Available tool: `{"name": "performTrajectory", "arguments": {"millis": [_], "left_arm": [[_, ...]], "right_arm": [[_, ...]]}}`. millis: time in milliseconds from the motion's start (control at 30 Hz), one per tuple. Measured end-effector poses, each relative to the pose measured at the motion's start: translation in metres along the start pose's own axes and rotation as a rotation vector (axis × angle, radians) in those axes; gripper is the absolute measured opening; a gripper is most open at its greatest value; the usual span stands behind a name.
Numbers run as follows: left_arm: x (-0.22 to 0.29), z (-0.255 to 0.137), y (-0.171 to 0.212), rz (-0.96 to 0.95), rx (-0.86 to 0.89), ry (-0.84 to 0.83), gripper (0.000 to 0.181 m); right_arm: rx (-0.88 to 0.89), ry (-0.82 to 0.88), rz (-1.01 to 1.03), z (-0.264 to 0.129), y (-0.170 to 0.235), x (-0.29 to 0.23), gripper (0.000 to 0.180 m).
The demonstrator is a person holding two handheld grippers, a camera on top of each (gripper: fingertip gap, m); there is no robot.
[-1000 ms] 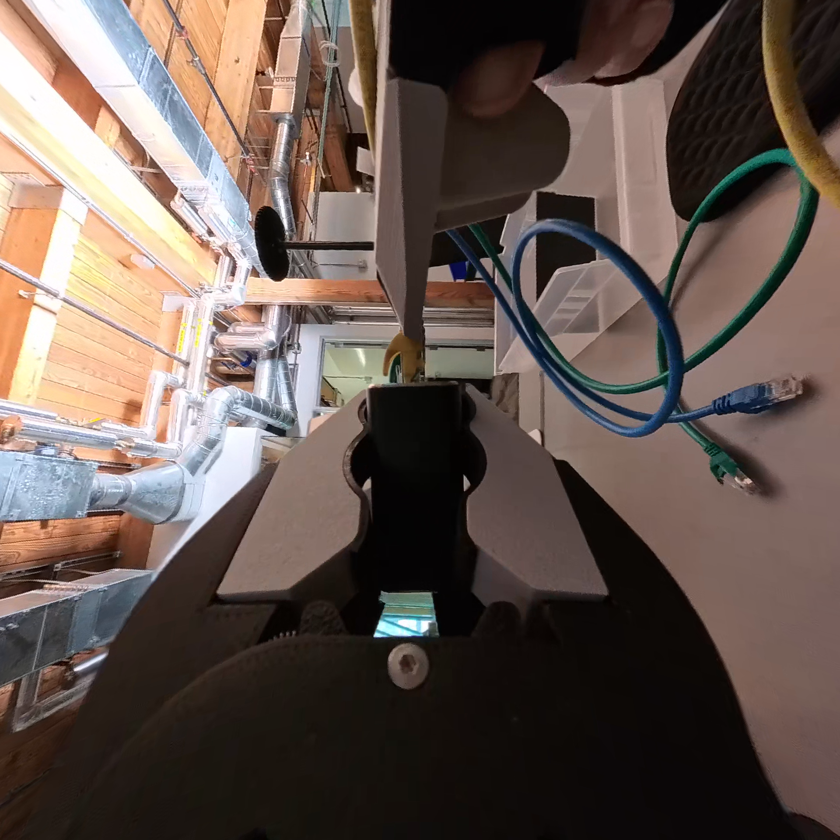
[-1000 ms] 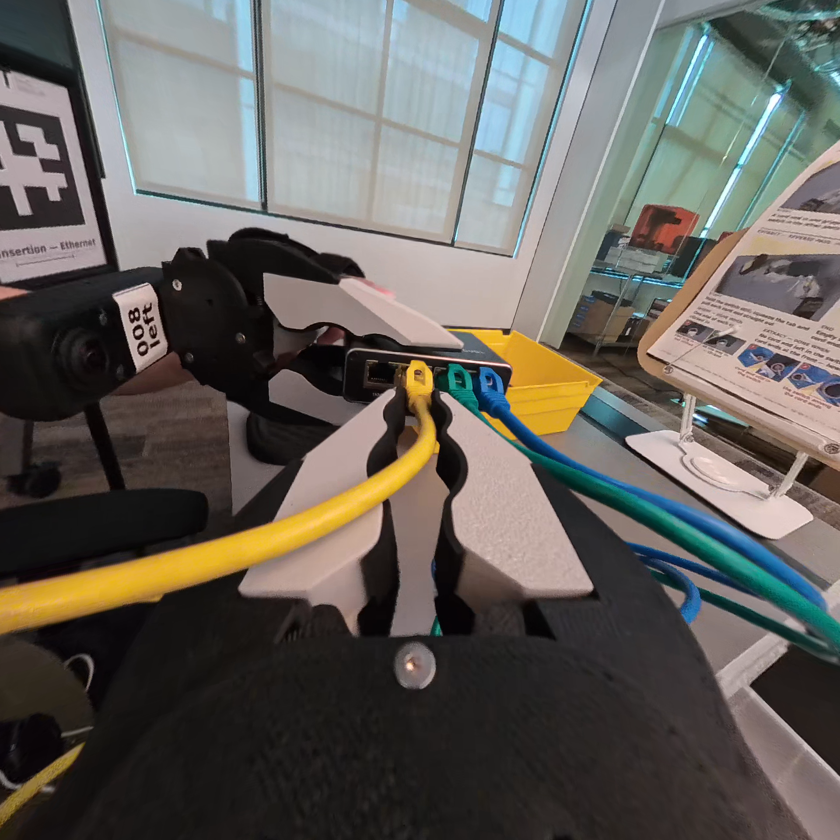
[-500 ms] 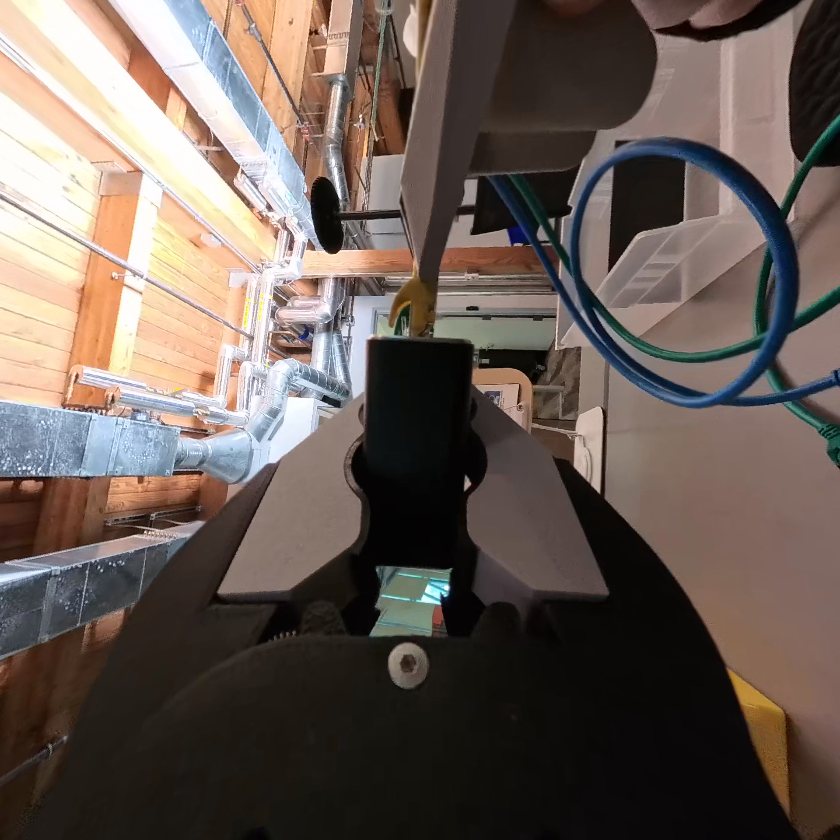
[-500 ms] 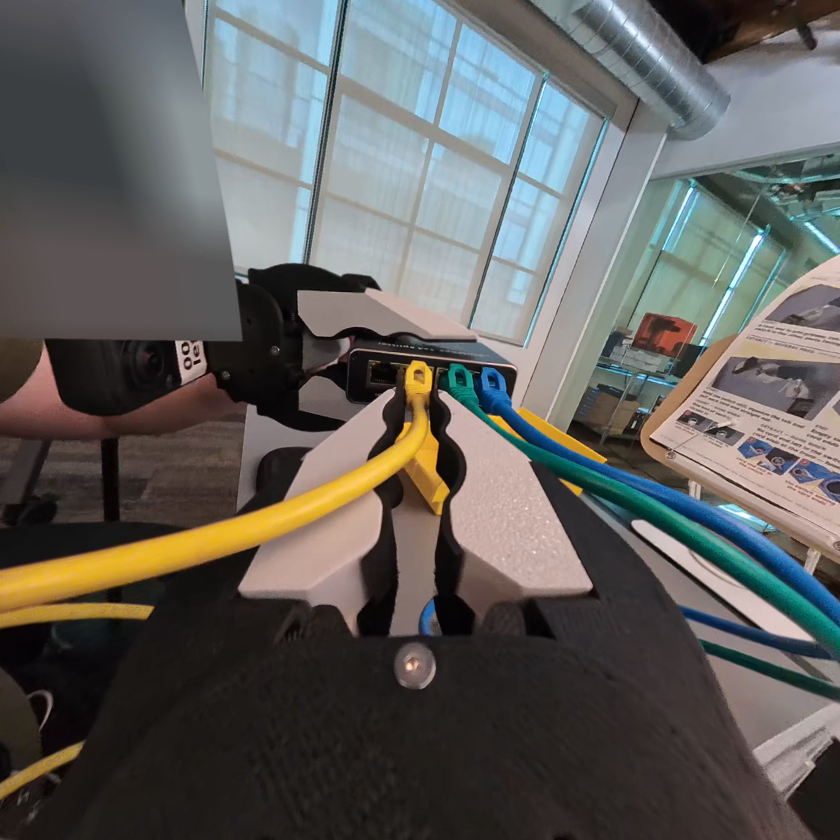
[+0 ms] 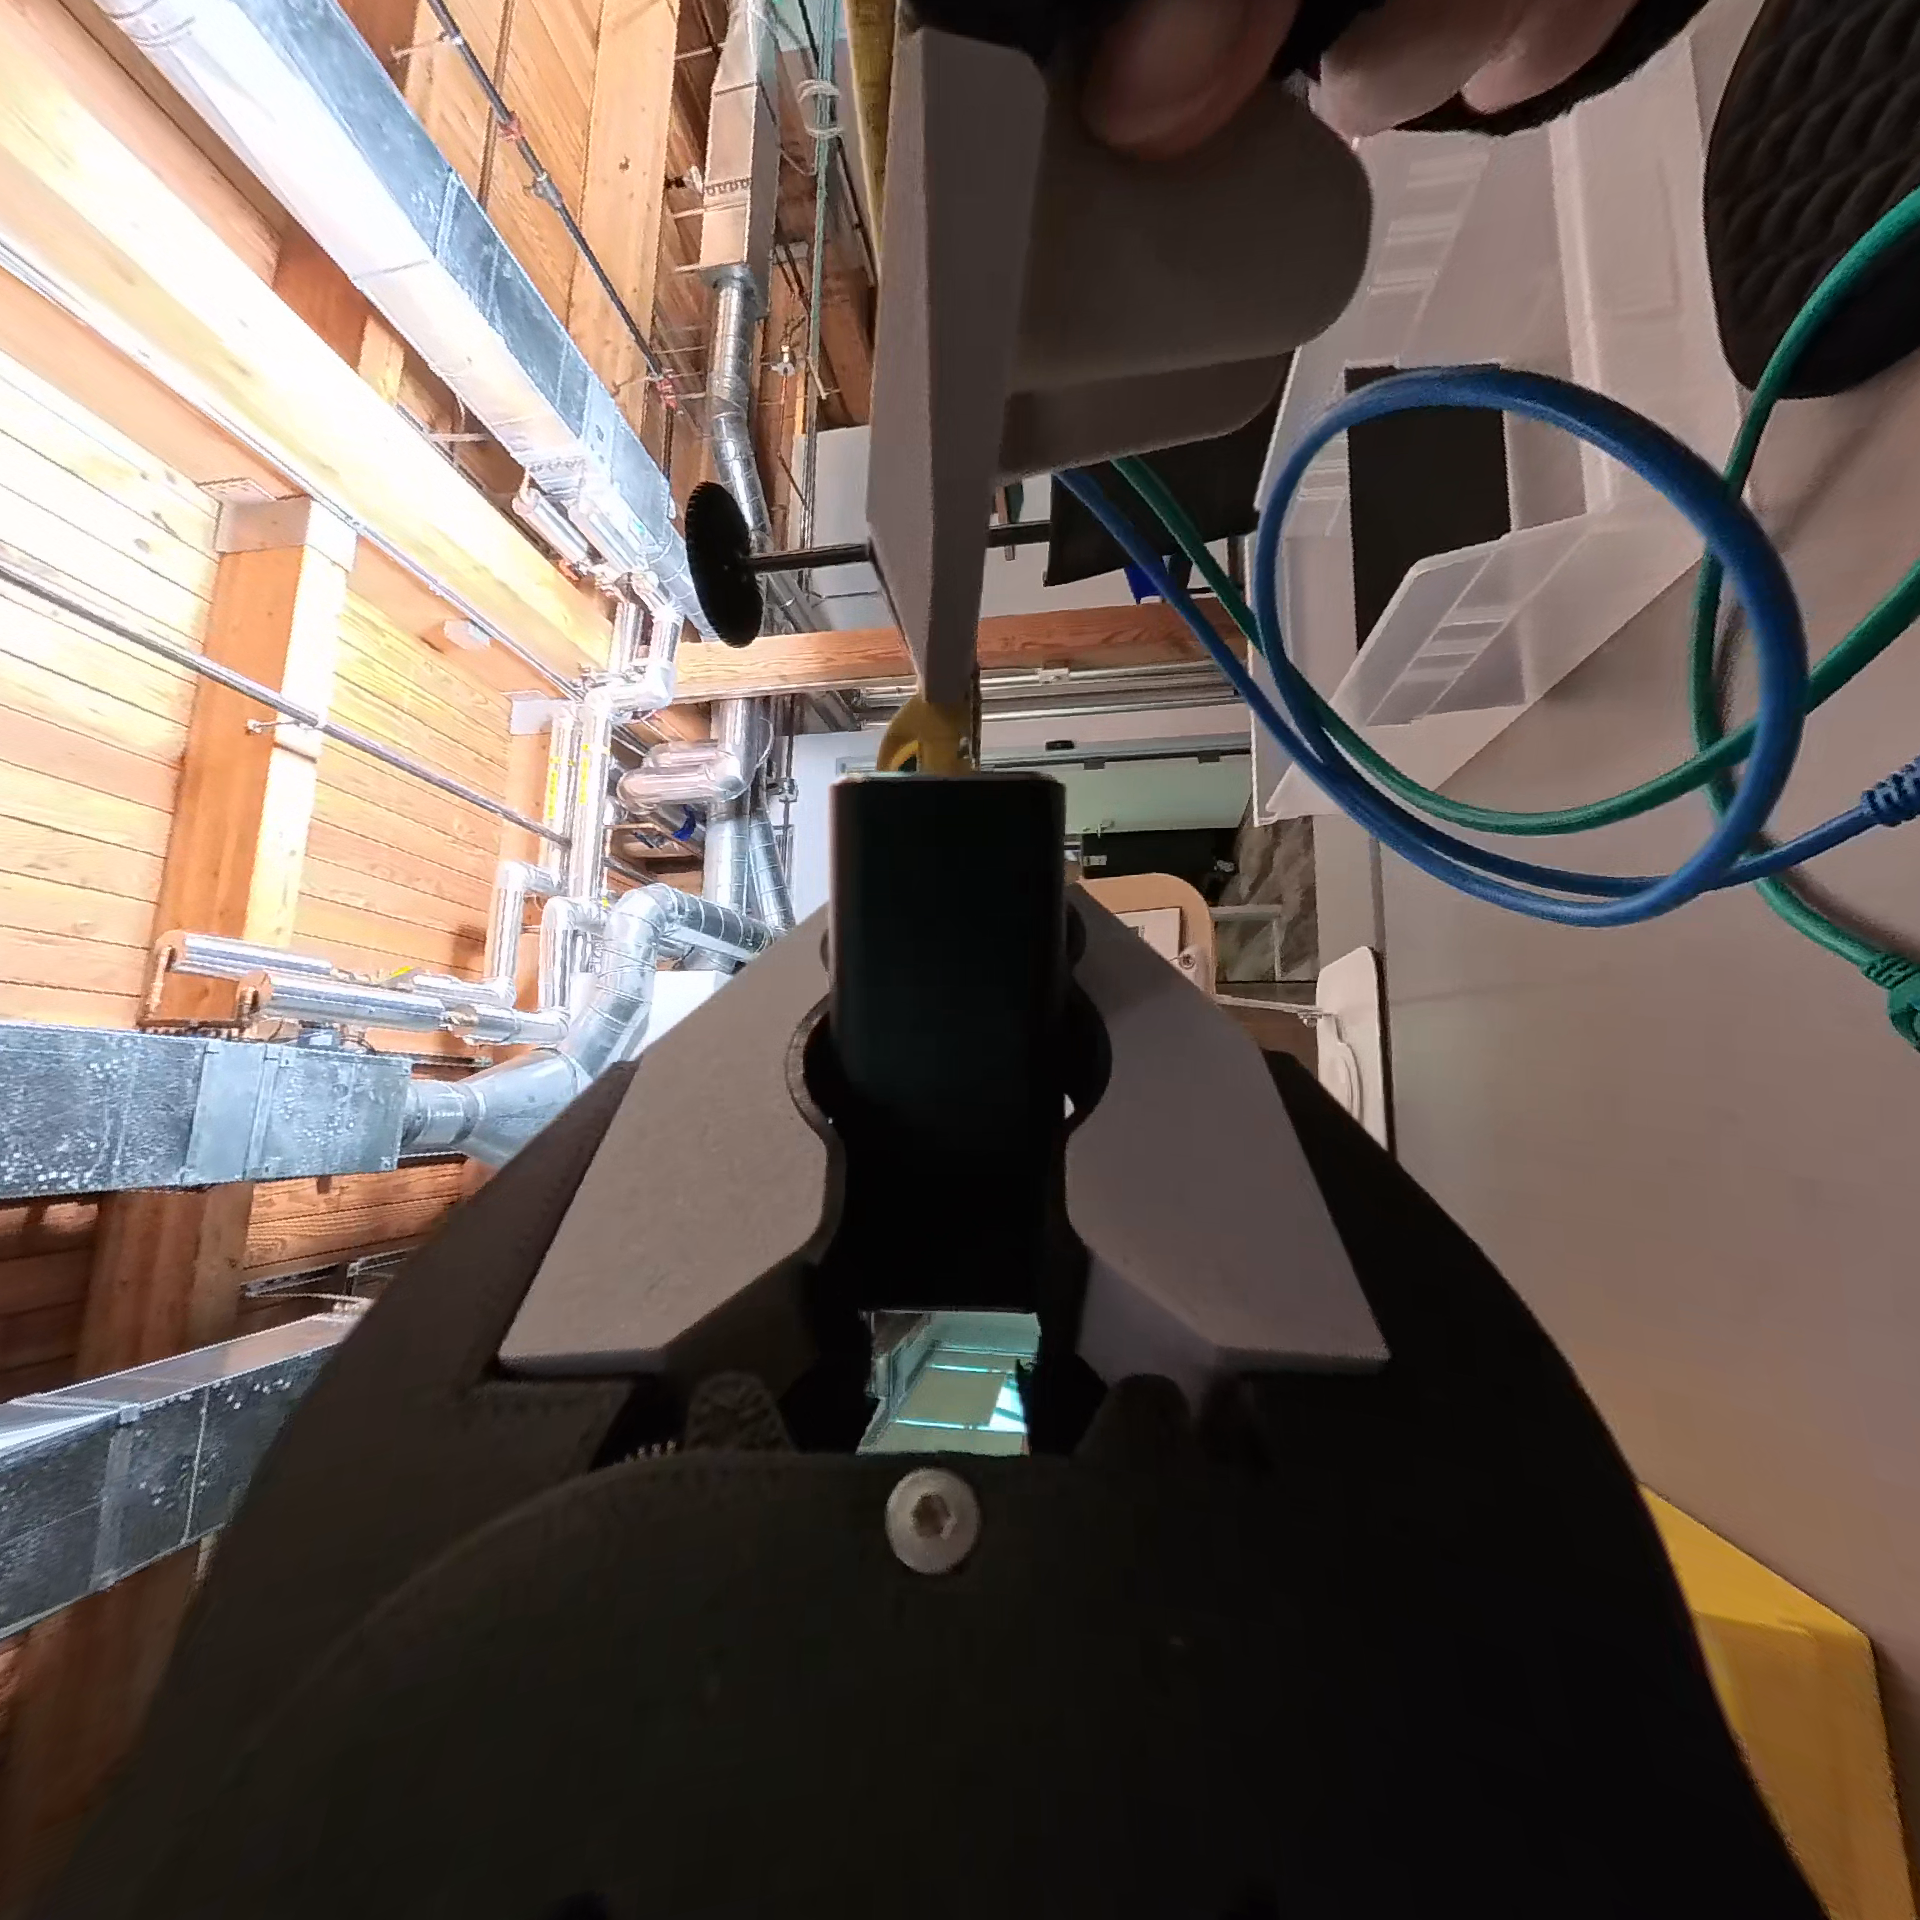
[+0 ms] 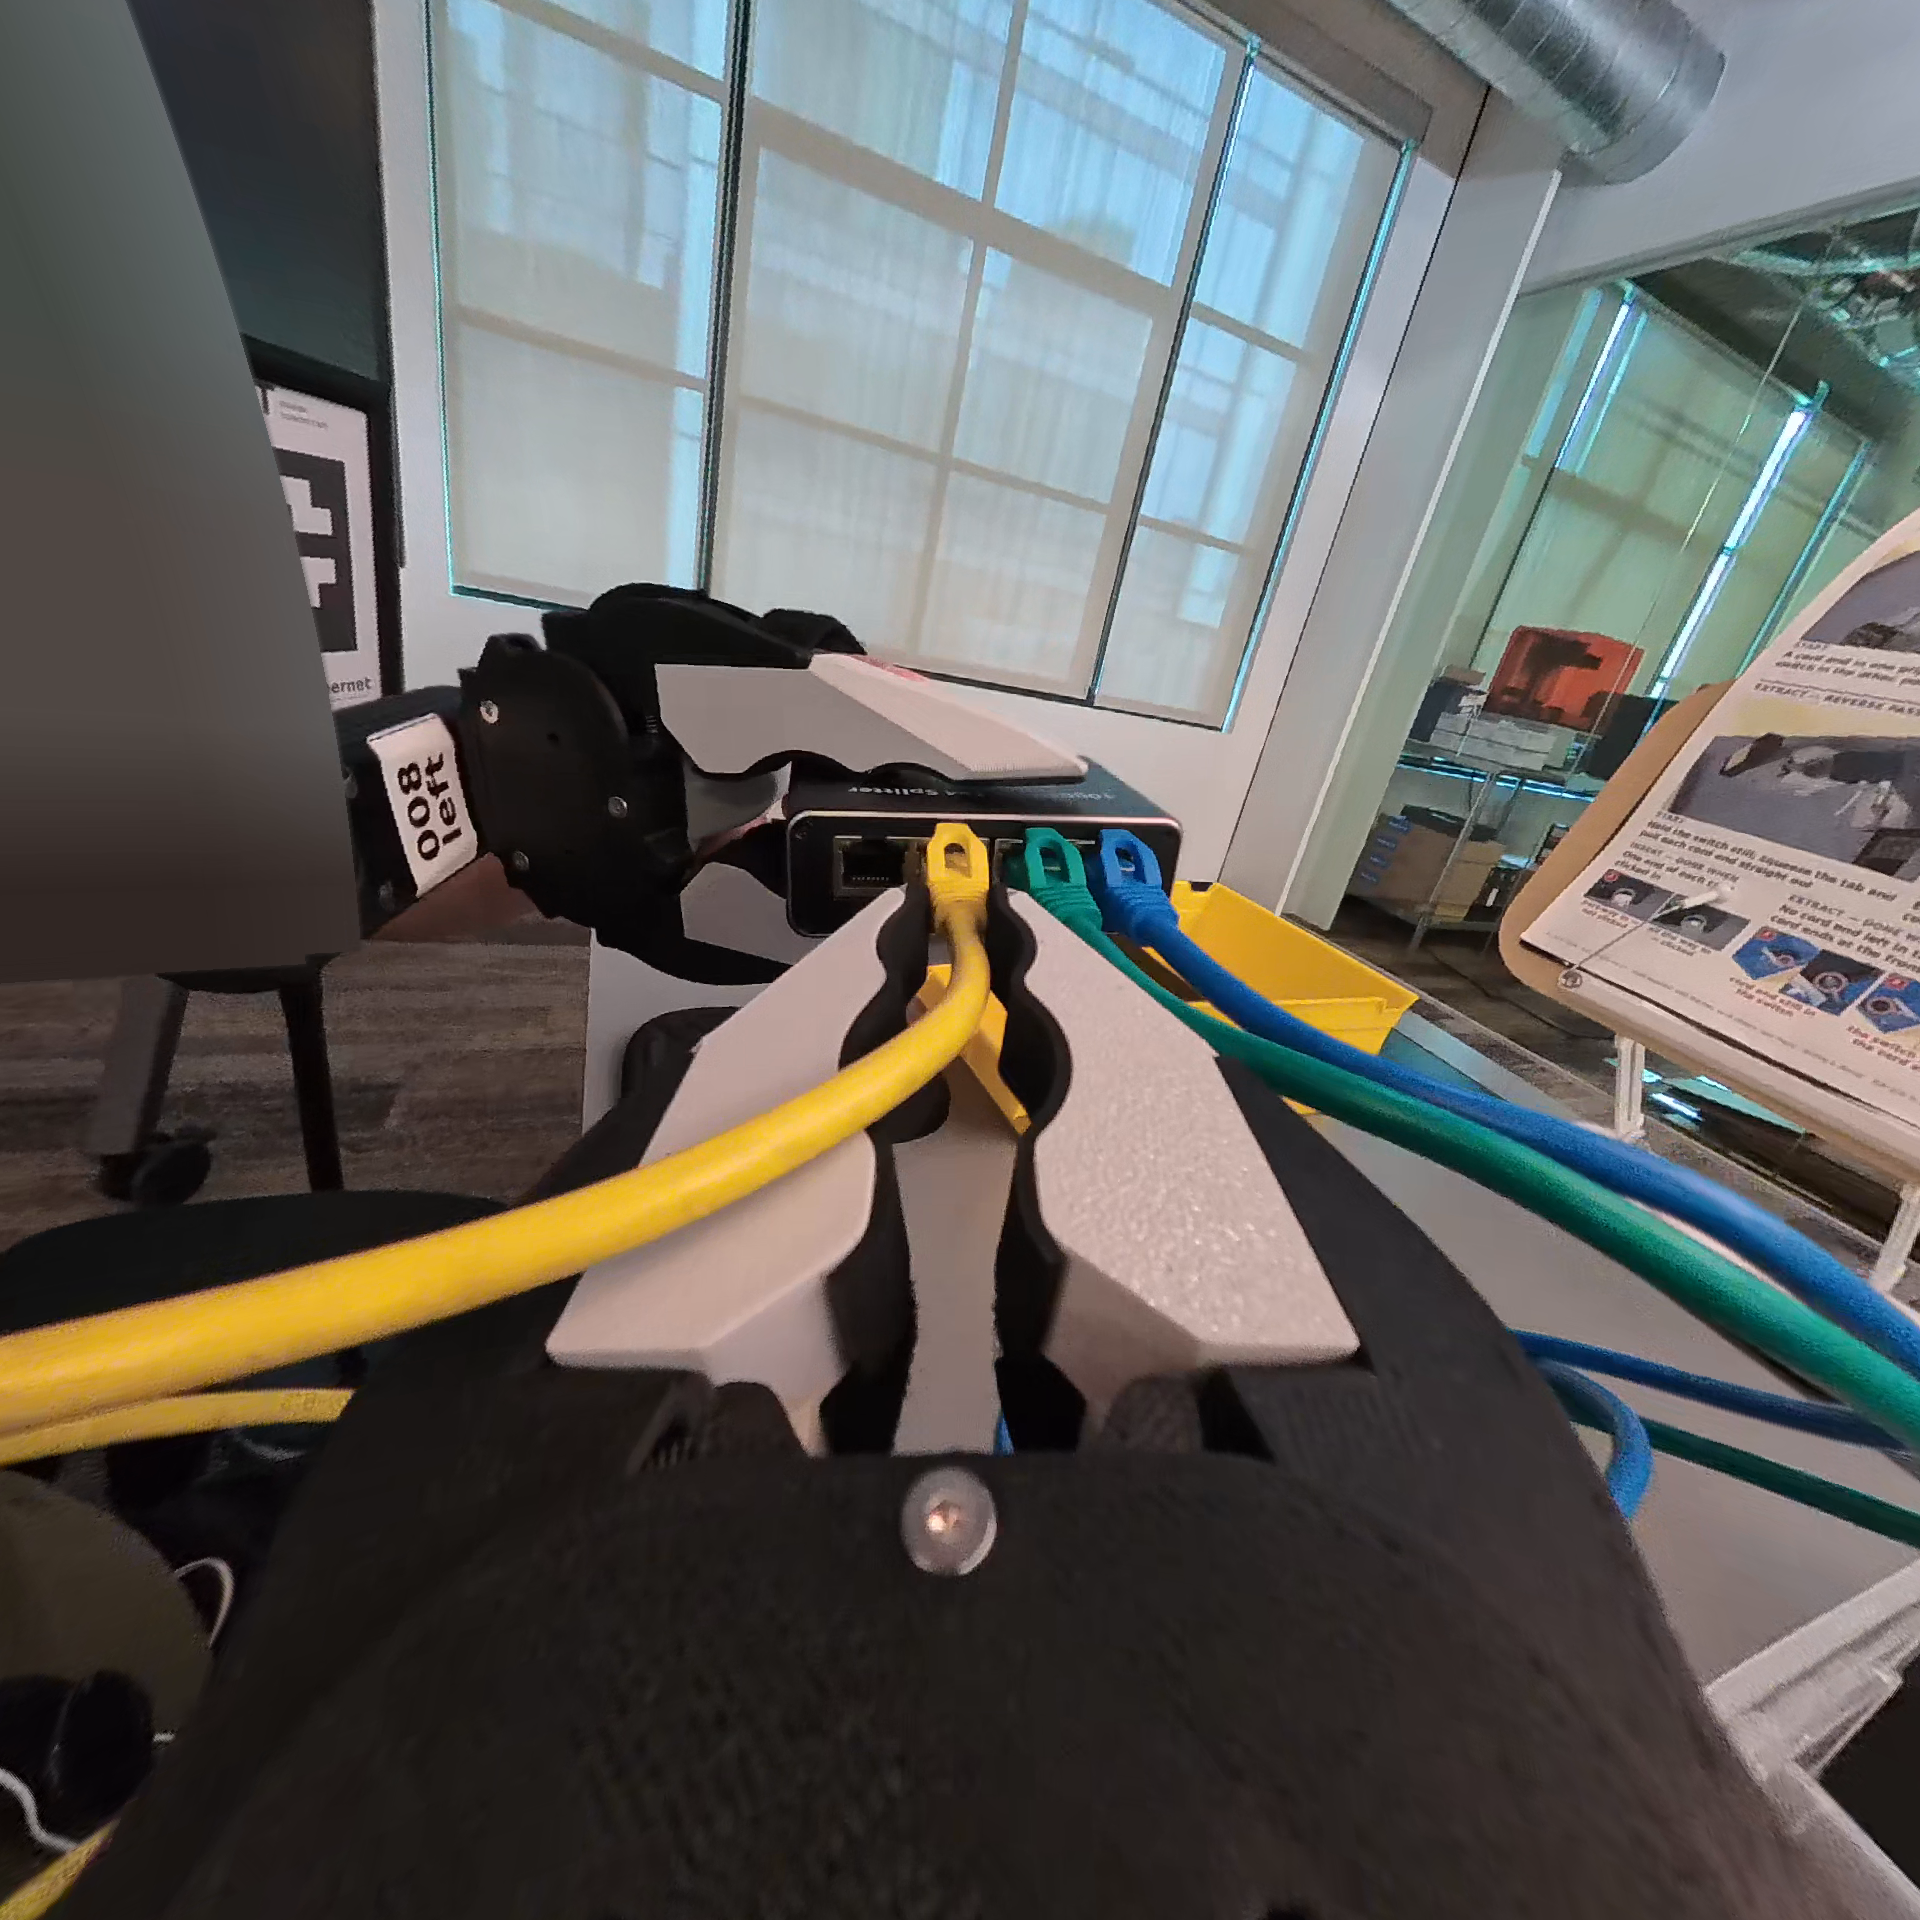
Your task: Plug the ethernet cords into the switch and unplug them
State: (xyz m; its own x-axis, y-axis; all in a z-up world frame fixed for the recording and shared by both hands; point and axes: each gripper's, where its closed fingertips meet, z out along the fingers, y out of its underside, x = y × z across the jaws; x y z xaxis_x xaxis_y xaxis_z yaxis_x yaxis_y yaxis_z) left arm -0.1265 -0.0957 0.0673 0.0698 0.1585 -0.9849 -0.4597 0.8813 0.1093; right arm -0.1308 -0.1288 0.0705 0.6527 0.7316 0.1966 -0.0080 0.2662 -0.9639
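My left gripper [image 5: 948, 914] is shut on the black switch [image 5: 945, 935] and holds it by its end. In the right wrist view the switch [image 6: 1132, 805] shows its port side, with the left gripper's upper finger [image 6: 862, 717] lying on top. A yellow plug [image 6: 954, 862], a green plug [image 6: 1055, 868] and a blue plug [image 6: 1127, 862] sit in its ports. My right gripper [image 6: 958, 920] is shut on the yellow cord [image 6: 623, 1236] just behind its plug. Its finger [image 5: 935, 416] reaches the yellow plug [image 5: 920, 732] in the left wrist view.
The loose ends of the blue cord [image 5: 1891, 795] and the green cord [image 5: 1896, 987] lie on the grey table [image 5: 1610, 1247]. A yellow bin [image 6: 1299, 966] stands behind the switch. An instruction board [image 6: 1766, 831] stands at the right, and a clear plastic tray [image 5: 1507, 634] is on the table. Both grippers' tips are close together, under 4 cm apart.
Both grippers have moved together with the switch, and both views have swung. The holds on the switch and the yellow cord look unchanged, and all three plugs stay in their ports.
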Motion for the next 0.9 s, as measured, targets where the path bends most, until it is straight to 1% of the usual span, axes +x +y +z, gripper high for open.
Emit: {"name": "performTrajectory", "arguments": {"millis": [100,200,267,300,400,500,533,567,600,633,700,733,767,800,833,900], "left_arm": [[0.002,0.004,0.008,-0.003,-0.035,0.016,0.031],[-0.004,0.010,0.020,0.021,-0.066,-0.003,0.033],[-0.009,0.012,0.033,-0.012,-0.097,-0.013,0.033],[-0.014,0.012,0.045,-0.022,-0.130,-0.031,0.033],[-0.026,0.006,0.087,-0.044,-0.209,-0.062,0.033],[-0.031,0.003,0.118,0.030,-0.268,-0.071,0.033],[-0.032,0.004,0.127,0.058,-0.284,-0.071,0.033],[-0.032,0.006,0.134,0.079,-0.295,-0.067,0.034],[-0.032,0.009,0.140,0.097,-0.305,-0.059,0.033],[-0.032,0.012,0.145,0.122,-0.313,-0.049,0.033],[-0.031,0.019,0.148,0.208,-0.317,-0.025,0.033],[-0.029,0.024,0.146,0.247,-0.313,-0.008,0.034],[-0.027,0.028,0.144,0.274,-0.302,0.011,0.033],[-0.024,0.031,0.140,0.297,-0.290,0.031,0.033],[-0.023,0.034,0.137,0.320,-0.281,0.046,0.033],[-0.024,0.037,0.134,0.350,-0.277,0.063,0.033]], "right_arm": [[0.000,0.016,0.026,0.003,0.002,0.006,0.010],[0.015,-0.008,0.018,0.010,0.000,0.016,0.011],[0.024,-0.015,-0.007,0.012,-0.005,0.020,0.017],[0.041,0.001,-0.036,0.008,-0.010,0.025,0.020],[0.082,0.081,-0.146,-0.019,-0.018,0.042,0.019],[0.051,0.171,-0.113,-0.048,-0.014,0.065,0.019],[0.043,0.176,-0.074,-0.053,-0.013,0.068,0.024],[0.034,0.176,-0.038,-0.056,-0.013,0.068,0.035],[0.022,0.186,0.003,-0.056,-0.012,0.068,0.049],[0.010,0.199,0.048,-0.054,-0.011,0.068,0.069],[-0.008,0.205,0.084,-0.042,-0.012,0.063,0.102],[-0.034,0.223,0.055,-0.034,-0.012,0.064,0.118],[-0.077,0.246,-0.009,-0.026,-0.011,0.067,0.128],[-0.132,0.267,-0.090,-0.017,-0.009,0.072,0.132],[-0.190,0.267,-0.155,-0.008,-0.005,0.078,0.132],[-0.306,0.249,-0.160,0.009,0.010,0.095,0.136]]}}
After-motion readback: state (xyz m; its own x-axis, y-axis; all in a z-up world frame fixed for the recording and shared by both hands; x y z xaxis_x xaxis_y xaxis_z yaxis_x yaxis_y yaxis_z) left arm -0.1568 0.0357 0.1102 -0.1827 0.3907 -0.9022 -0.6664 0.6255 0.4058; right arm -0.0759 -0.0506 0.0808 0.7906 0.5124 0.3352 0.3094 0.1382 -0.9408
